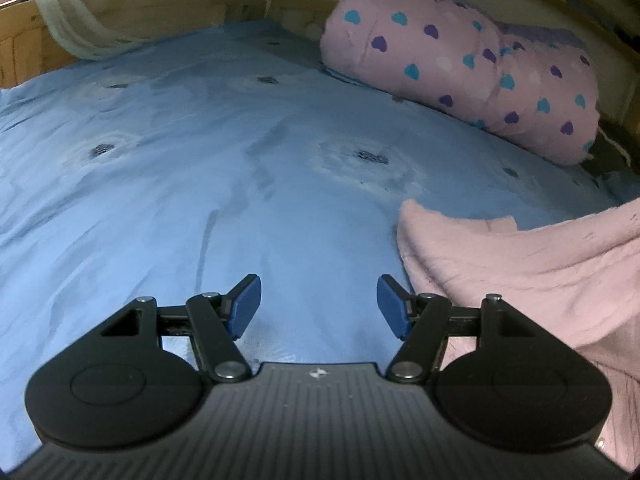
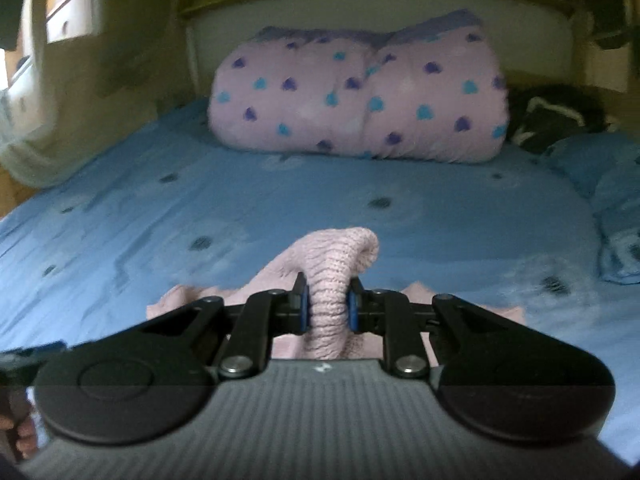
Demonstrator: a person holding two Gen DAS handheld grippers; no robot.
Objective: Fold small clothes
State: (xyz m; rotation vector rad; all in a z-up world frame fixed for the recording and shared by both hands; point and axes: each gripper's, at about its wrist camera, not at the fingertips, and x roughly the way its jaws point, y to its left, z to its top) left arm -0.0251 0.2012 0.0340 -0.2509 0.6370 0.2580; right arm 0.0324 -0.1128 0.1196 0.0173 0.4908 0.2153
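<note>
A small pale pink knitted garment [image 2: 340, 256] lies on the blue bed sheet [image 2: 240, 208]. My right gripper [image 2: 327, 304] is shut on a bunched fold of it, lifted off the sheet, with the knit bulging above the blue pads [image 2: 303, 308]. In the left wrist view the same pink garment [image 1: 520, 264] spreads out at the right, rising toward the right edge. My left gripper [image 1: 319, 306] hovers over bare sheet just left of the garment's edge. It is open, with nothing between its blue pads [image 1: 246, 304].
A rolled pink quilt with blue and purple hearts [image 2: 360, 100] lies across the head of the bed against the headboard. A dark item [image 2: 556, 120] and a blue pillow [image 2: 616, 184] sit at the far right. White netting [image 1: 76, 20] hangs at the far left. A hand [image 2: 20, 432] shows at the lower left.
</note>
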